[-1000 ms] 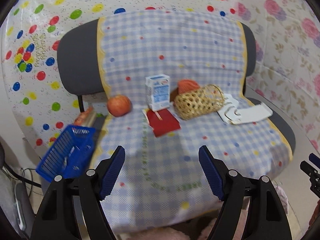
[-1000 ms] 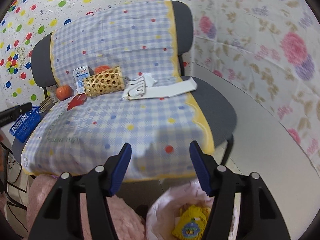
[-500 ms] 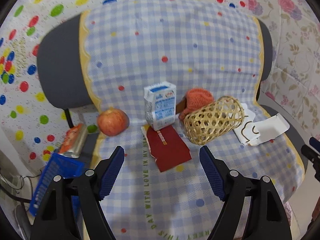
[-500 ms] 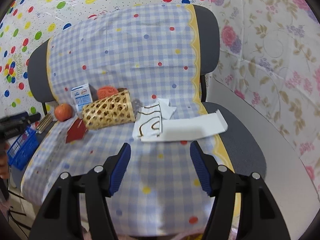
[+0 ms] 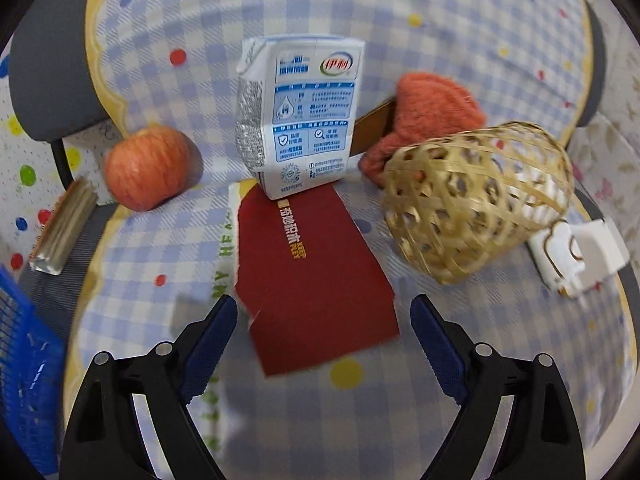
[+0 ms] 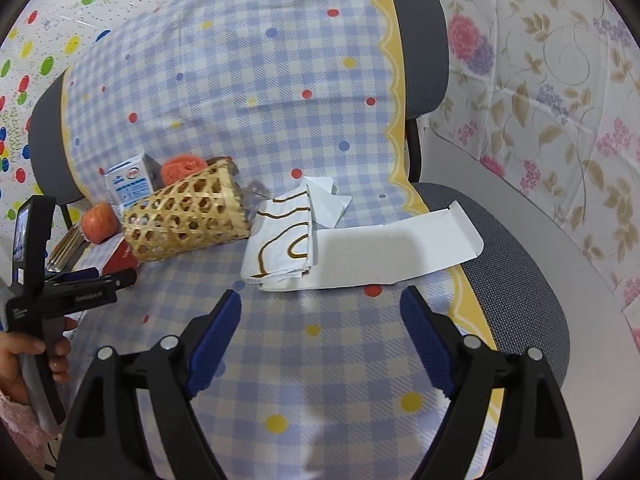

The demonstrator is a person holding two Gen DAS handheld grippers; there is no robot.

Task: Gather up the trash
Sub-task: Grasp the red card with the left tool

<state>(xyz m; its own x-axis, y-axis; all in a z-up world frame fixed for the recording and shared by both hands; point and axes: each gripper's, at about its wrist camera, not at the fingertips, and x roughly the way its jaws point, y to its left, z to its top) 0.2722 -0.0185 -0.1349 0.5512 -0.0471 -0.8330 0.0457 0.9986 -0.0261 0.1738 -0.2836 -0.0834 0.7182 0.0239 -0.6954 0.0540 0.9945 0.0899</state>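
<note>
A torn red paper wrapper (image 5: 312,276) lies flat on the checked chair cover, its near edge between the tips of my open, empty left gripper (image 5: 324,312). A white and blue milk carton (image 5: 300,116) stands upright at its far end. My right gripper (image 6: 320,308) is open and empty, just short of a flattened white cardboard box (image 6: 396,252) with a folded white paper with brown lines (image 6: 284,236) on its left end. The left gripper shows at the left of the right wrist view (image 6: 104,280).
A woven bamboo basket (image 5: 476,204) lies on its side between the wrapper and the white box. An apple (image 5: 148,168) and an orange knitted item (image 5: 432,108) sit near the carton. A blue plastic basket (image 5: 24,376) hangs off the chair's left. The chair seat edge (image 6: 520,288) is at right.
Both grippers have moved forward over the chair seat. The left one closed in on the red wrapper, the right one on the white box. Both stayed open.
</note>
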